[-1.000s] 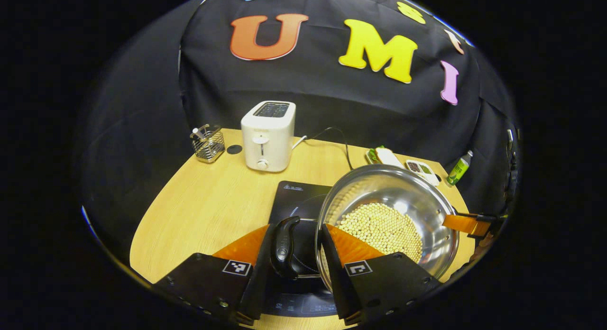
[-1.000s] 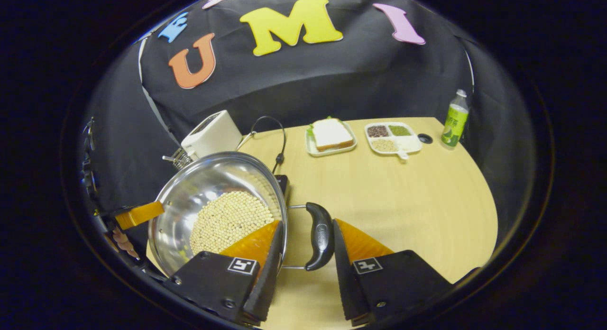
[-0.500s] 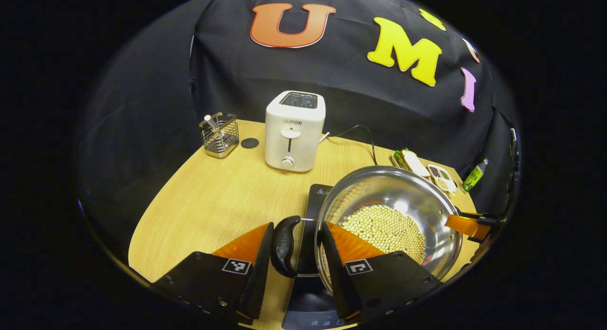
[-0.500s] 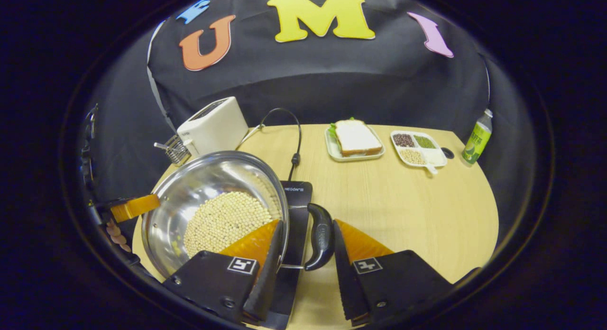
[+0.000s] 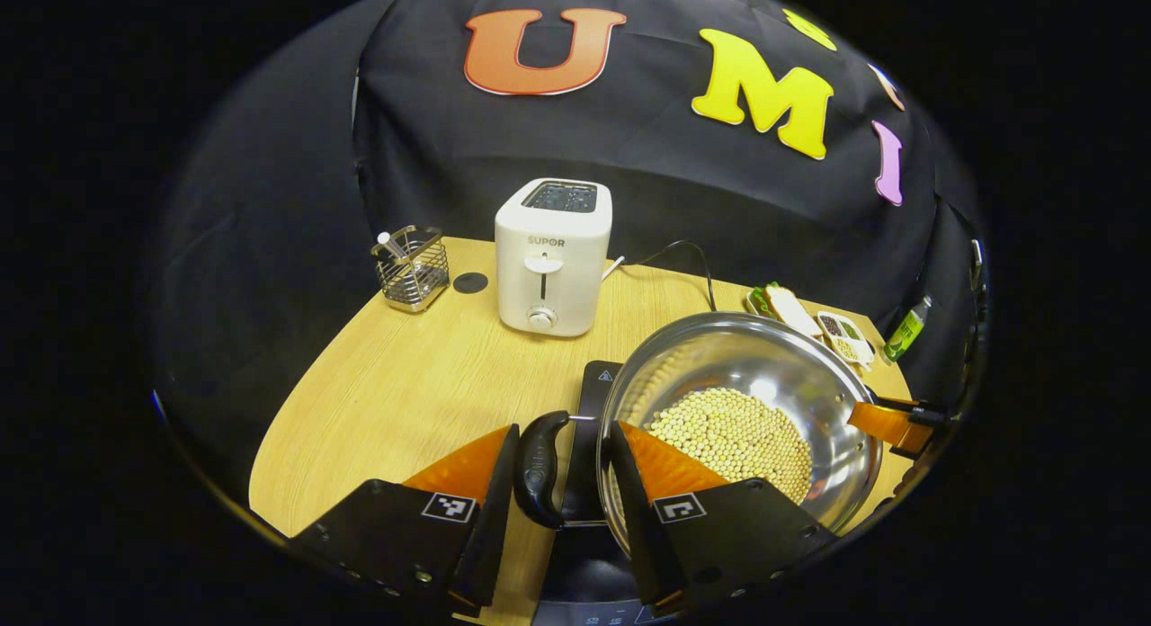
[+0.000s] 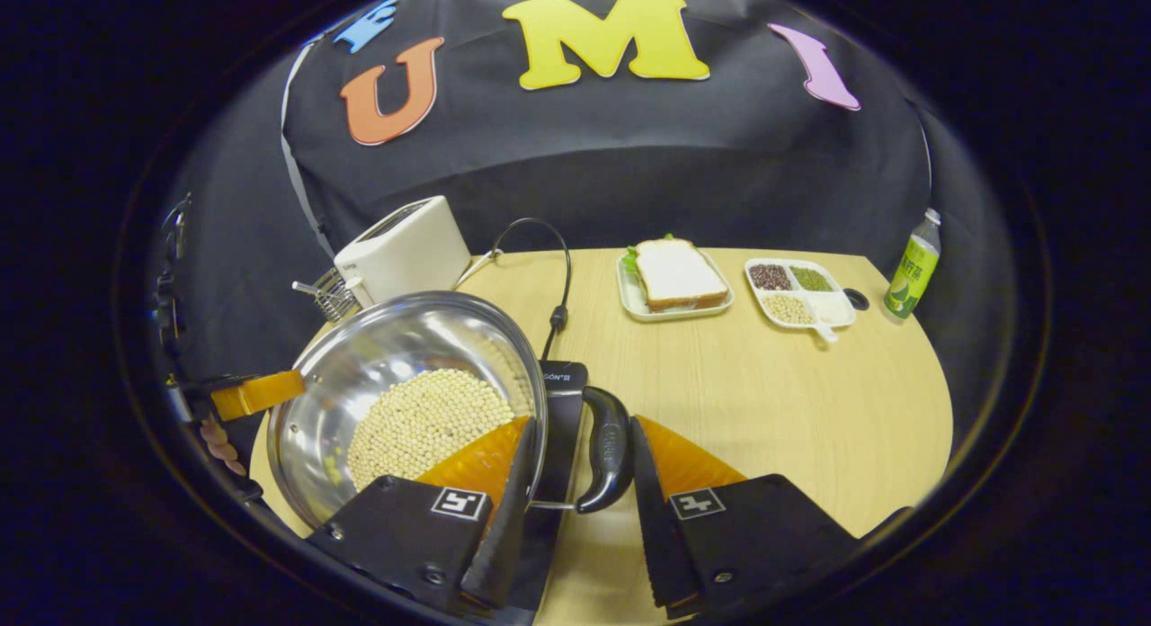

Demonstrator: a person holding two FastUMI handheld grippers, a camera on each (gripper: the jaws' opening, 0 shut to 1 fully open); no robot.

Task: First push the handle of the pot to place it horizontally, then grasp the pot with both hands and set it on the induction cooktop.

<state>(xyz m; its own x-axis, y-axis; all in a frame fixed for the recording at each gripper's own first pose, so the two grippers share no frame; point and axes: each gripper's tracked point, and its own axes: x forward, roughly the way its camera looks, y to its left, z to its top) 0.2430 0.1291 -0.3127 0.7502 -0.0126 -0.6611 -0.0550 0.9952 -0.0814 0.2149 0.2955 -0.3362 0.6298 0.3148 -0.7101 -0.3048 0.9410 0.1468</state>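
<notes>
Left gripper view: left gripper pinches one black curved handle, both fingers against its sides
Right gripper view: right gripper pinches the other handle the same way; far across the pot, the left gripper's finger and a hand show
Pot: round polished steel, shallow, pale round beans covering its bottom; over the cooktop, contact cannot be told
Cooktop: flat glossy black slab under the pot
Table: pale wood grain, rounded edge
Further out: white boxy toaster with cord, wire basket, sandwich on a tray, divided dish, green bottle
Room: black cloth wall behind
</notes>
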